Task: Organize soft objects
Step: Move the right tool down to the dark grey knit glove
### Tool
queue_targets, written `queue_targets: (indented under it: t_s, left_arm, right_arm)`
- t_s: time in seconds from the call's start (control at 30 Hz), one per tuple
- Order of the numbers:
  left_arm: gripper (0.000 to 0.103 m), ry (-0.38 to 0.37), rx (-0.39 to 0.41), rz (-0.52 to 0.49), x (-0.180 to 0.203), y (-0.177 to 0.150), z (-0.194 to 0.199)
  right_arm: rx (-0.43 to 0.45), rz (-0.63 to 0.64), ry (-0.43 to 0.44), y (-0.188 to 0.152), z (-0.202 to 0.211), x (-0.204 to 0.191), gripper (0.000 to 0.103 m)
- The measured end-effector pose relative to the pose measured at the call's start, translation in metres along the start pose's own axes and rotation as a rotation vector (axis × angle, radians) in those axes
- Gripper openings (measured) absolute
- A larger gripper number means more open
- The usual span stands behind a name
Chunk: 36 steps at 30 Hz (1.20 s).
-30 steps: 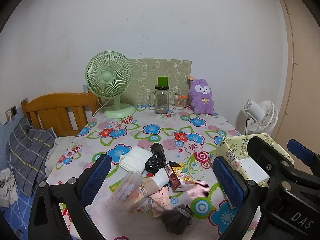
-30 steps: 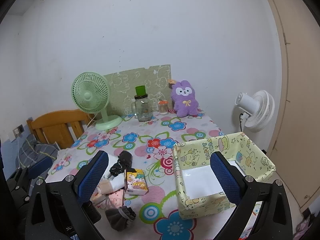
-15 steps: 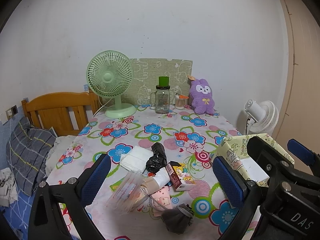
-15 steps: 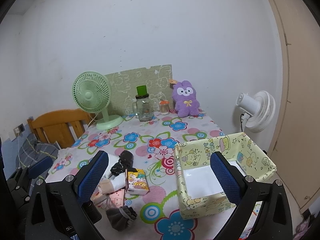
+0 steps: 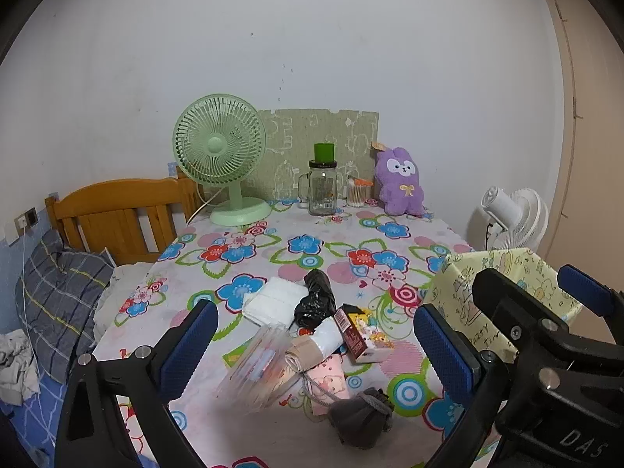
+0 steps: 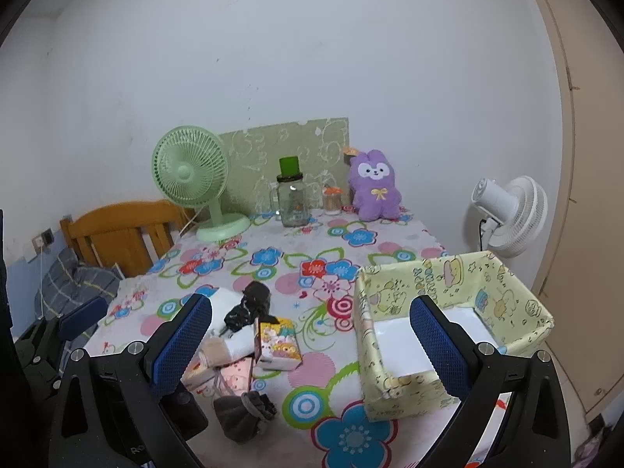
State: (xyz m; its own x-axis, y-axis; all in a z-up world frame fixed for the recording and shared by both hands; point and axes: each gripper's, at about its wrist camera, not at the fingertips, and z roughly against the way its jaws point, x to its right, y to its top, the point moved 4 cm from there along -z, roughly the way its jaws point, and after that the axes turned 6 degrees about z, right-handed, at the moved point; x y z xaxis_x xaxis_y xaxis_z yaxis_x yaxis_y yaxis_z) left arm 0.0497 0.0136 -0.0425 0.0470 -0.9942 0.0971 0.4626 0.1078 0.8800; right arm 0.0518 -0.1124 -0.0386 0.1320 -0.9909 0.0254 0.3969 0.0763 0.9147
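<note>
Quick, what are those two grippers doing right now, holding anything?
Left gripper: open, holding nothing.
Right gripper: open, holding nothing.

The tablecloth (image 6: 390, 234) is showing blue, red and pink flowers with green outlines on white. The box (image 6: 503, 296) is displaying pale yellow walls printed with cartoon figures and a white floor. The gripper pads (image 6: 183, 341) are showing blue. The fan (image 5: 220, 156) is appearing mint green, the plush (image 5: 401, 183) purple with a yellow bow, the pouch (image 6: 243, 415) grey, the bag (image 5: 316, 302) black, the jar's cap (image 5: 324, 151) green.
</note>
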Motion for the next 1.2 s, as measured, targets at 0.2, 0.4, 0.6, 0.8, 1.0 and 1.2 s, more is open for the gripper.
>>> queue_targets:
  t_s: [0.2, 0.4, 0.6, 0.8, 1.0, 1.2]
  left_arm:
    - [0.099, 0.003, -0.017, -0.014, -0.005, -0.011, -0.004]
    - [0.097, 0.005, -0.027, -0.044, -0.008, -0.026, -0.009]
    - [0.096, 0.003, -0.064, -0.042, -0.016, -0.042, -0.019]
    - [0.093, -0.002, -0.101, -0.034, -0.023, -0.059, -0.031]
    - [0.092, 0.007, -0.126, -0.026, -0.030, -0.073, -0.039]
    - [0.090, 0.009, -0.158, -0.010, -0.039, -0.084, -0.047]
  right_arm:
    - [-0.024, -0.008, 0.027, -0.012, -0.007, -0.010, 0.103]
    - [-0.054, -0.006, 0.041, -0.028, -0.015, -0.021, 0.103]
    - [-0.084, -0.016, 0.039, -0.047, -0.025, -0.029, 0.103]
    - [-0.126, -0.011, 0.041, -0.063, -0.039, -0.037, 0.102]
    - [-0.167, -0.008, 0.048, -0.077, -0.055, -0.046, 0.102]
    - [-0.210, 0.010, 0.052, -0.088, -0.069, -0.057, 0.100]
